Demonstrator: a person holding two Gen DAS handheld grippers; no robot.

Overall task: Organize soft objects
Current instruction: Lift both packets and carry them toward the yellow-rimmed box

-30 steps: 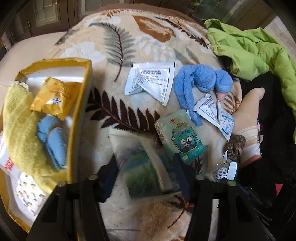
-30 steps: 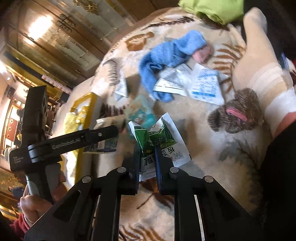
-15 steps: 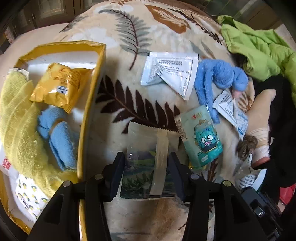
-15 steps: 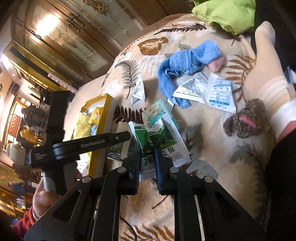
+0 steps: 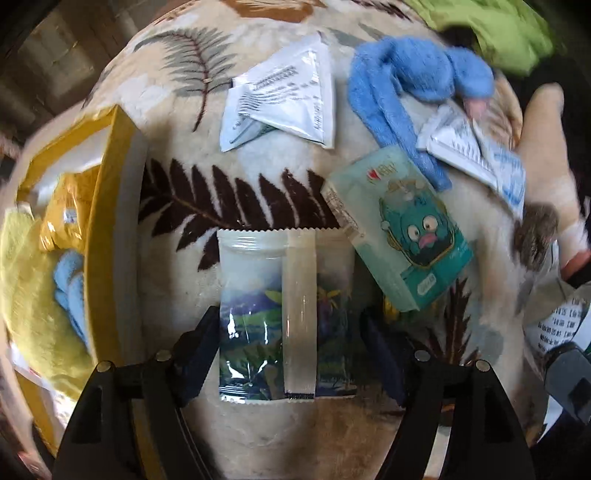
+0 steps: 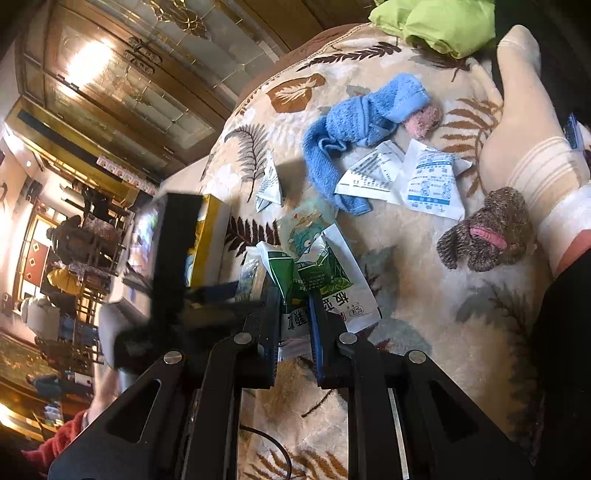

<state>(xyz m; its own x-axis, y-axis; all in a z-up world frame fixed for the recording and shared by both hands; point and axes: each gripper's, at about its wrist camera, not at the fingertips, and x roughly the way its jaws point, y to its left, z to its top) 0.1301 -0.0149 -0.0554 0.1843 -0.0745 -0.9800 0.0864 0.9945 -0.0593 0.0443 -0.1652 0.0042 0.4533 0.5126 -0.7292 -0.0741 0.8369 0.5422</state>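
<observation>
In the left wrist view my left gripper (image 5: 288, 332) is open, its fingers on either side of a clear packet with a landscape print (image 5: 284, 314) lying flat on the leaf-patterned blanket (image 5: 184, 92). A teal cartoon packet (image 5: 402, 236) lies just right of it. A yellow box (image 5: 110, 229) at left holds a yellow towel, an orange packet and a blue sock. In the right wrist view my right gripper (image 6: 293, 306) is shut on a green-and-white packet (image 6: 325, 280), held just above the blanket. A blue sock (image 6: 354, 122) lies beyond.
White sachets (image 5: 284, 96) (image 6: 432, 181) lie on the blanket. A brown knitted sock (image 6: 487, 232) lies at right by a person's socked foot (image 6: 524, 110). A green jacket (image 6: 436, 18) is at the far edge. The left gripper (image 6: 173, 258) appears blurred in the right wrist view.
My left gripper has come lower and closer over the landscape packet, which now sits between its fingers. My right gripper keeps holding the green packet and has risen slightly.
</observation>
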